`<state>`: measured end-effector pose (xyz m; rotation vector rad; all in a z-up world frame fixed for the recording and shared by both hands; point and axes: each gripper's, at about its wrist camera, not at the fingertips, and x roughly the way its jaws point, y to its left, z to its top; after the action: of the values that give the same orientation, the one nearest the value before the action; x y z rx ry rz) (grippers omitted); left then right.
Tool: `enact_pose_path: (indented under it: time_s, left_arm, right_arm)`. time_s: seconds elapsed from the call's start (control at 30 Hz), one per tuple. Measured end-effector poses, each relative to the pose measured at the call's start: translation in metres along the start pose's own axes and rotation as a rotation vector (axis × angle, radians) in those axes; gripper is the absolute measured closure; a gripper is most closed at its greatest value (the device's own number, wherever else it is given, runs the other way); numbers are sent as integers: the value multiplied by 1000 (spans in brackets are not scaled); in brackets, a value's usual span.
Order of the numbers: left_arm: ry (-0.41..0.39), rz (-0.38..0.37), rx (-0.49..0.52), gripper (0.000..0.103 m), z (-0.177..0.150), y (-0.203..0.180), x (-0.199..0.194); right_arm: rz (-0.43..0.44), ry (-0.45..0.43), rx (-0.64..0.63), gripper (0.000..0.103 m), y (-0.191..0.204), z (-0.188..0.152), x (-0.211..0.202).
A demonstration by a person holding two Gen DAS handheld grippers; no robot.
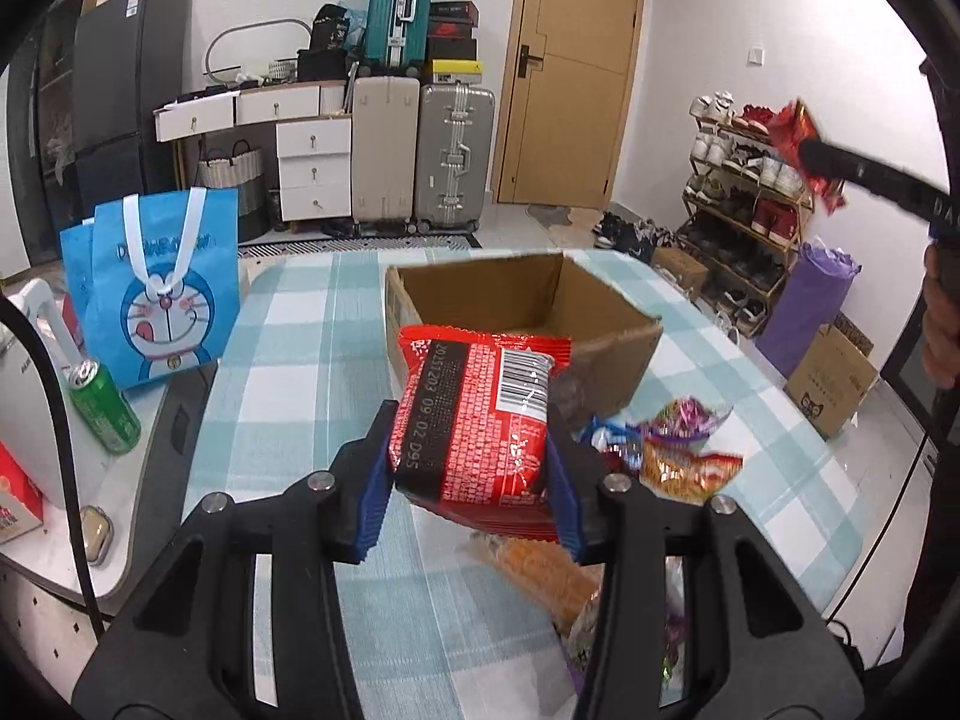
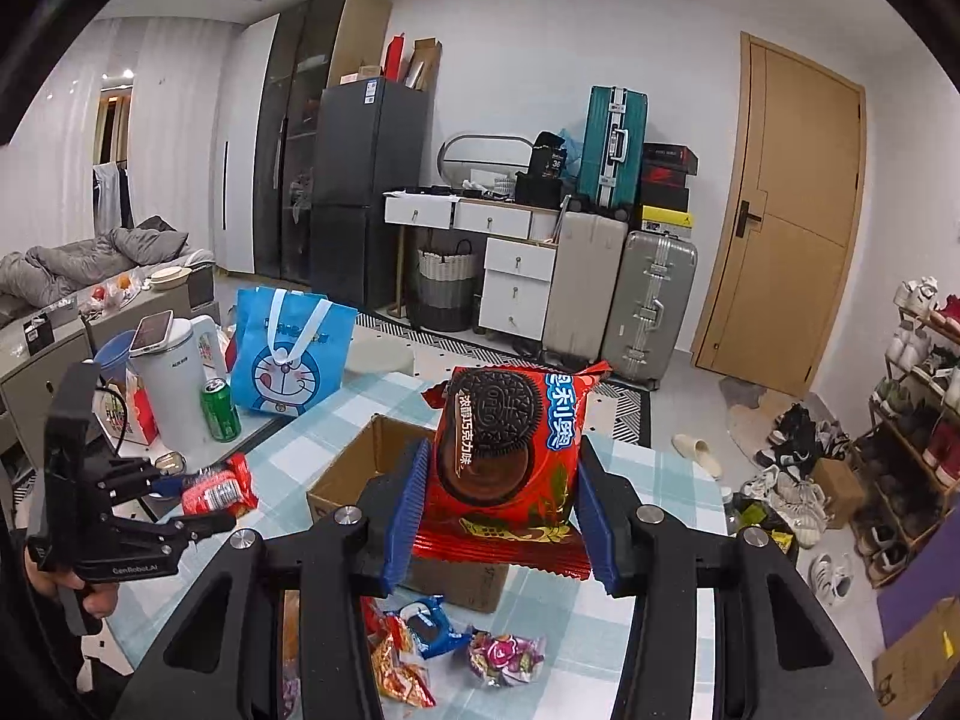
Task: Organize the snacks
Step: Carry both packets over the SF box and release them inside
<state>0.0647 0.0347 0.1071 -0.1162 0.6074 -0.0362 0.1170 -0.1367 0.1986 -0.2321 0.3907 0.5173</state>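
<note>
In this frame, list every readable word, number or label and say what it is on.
"20151203 09:02 D9S": red snack packet in the left gripper.
"GenRobot.AI": left gripper body, right wrist view.
"36": black box on the dresser.
Chinese characters: cookie packet in the right gripper.
Blue tote bag lettering: blurred.

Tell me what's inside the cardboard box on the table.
The cardboard box shows only bare inner walls in the left wrist view; its floor is hidden behind the near wall and the red snack packet.
</note>
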Motion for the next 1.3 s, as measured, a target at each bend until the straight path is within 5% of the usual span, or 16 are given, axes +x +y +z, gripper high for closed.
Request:
enact_pose_path:
  time_s: [0.67,1.3]
  left_arm:
    - [17,-38,-8,61,82,-20,82]
    - [121,6,27,61,72,-22,185]
  right_arm:
    - [78,163,28,56,11,-35,134]
    - [131,294,69,56,2,-82,231]
